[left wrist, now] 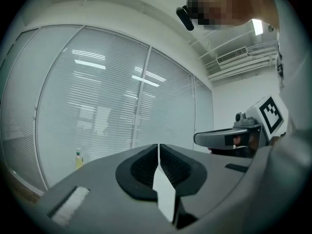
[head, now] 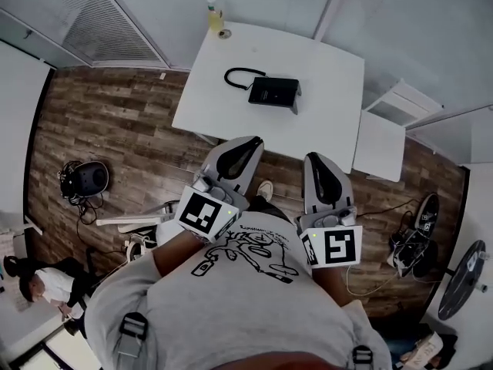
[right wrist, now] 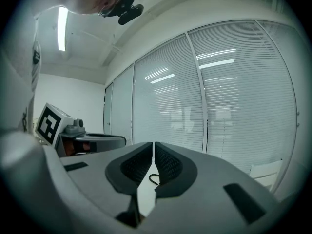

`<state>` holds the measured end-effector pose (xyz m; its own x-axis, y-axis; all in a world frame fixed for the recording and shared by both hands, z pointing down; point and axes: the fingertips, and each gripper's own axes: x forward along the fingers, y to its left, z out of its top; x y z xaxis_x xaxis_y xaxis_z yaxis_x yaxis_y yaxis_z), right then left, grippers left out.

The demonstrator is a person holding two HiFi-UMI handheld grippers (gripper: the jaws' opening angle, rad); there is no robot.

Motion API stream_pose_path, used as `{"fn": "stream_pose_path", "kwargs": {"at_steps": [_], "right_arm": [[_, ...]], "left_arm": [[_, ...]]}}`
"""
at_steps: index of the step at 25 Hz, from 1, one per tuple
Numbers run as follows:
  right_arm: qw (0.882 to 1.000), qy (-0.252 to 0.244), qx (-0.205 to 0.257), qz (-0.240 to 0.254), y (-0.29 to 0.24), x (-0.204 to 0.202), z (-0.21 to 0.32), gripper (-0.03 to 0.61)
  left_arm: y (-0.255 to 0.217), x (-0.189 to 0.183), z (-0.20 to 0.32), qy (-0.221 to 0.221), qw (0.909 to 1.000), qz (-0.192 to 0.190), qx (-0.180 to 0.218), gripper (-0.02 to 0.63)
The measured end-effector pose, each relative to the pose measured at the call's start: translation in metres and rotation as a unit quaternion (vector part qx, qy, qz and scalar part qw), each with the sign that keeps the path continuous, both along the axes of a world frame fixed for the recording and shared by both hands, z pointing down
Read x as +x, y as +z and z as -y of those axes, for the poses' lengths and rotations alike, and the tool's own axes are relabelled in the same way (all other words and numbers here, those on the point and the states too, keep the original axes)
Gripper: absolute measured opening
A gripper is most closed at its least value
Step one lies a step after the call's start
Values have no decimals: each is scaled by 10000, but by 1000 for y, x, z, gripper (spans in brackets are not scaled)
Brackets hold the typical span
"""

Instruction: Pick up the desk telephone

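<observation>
We held both tools close to the chest, side by side and about level, their noses aimed at 12 o'clock toward the white desk (head: 323, 68). We judged this a carrying posture, since the desk stood well apart from us across the wooden floor (head: 115, 122) and nothing was within reach yet.

The desk telephone (head: 273, 91) lay flat near the middle of the desk, a dark, low block. Its cord (head: 237, 73) curled in a loop at about 10 o'clock from the body. A small bottle (head: 215, 18) stood at the desk's far corner, at about 11 o'clock from the telephone and clear of it. The telephone sat with bare desk on every side, so we judged it open to an approach from our edge. The loose cord seemed the 1 thing likely to drag or snag on a lift.

The left hand-held gripper (head: 248, 141) had its 2 jaws pressed together, pad against pad, with nothing between them and only the window blinds beyond. The right hand-held gripper (head: 317, 159) was the same, with jaws together, empty and touching nothing. Both would have to spread before they could take the telephone.
</observation>
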<state>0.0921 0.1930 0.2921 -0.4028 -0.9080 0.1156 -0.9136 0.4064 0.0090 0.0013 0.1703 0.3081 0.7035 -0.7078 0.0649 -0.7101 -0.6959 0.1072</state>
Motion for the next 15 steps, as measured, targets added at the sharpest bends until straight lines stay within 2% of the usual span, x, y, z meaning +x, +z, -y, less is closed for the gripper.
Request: {"fn": "stream_pose_path", "kwargs": {"at_steps": [8, 15], "right_arm": [[9999, -169, -15, -10, 0, 44, 40, 14], [9995, -268, -145, 50, 12, 55, 69, 14]], "left_arm": [[4, 46, 39, -121, 9999, 47, -74, 14], [14, 56, 68, -180, 9996, 159, -171, 14]]}}
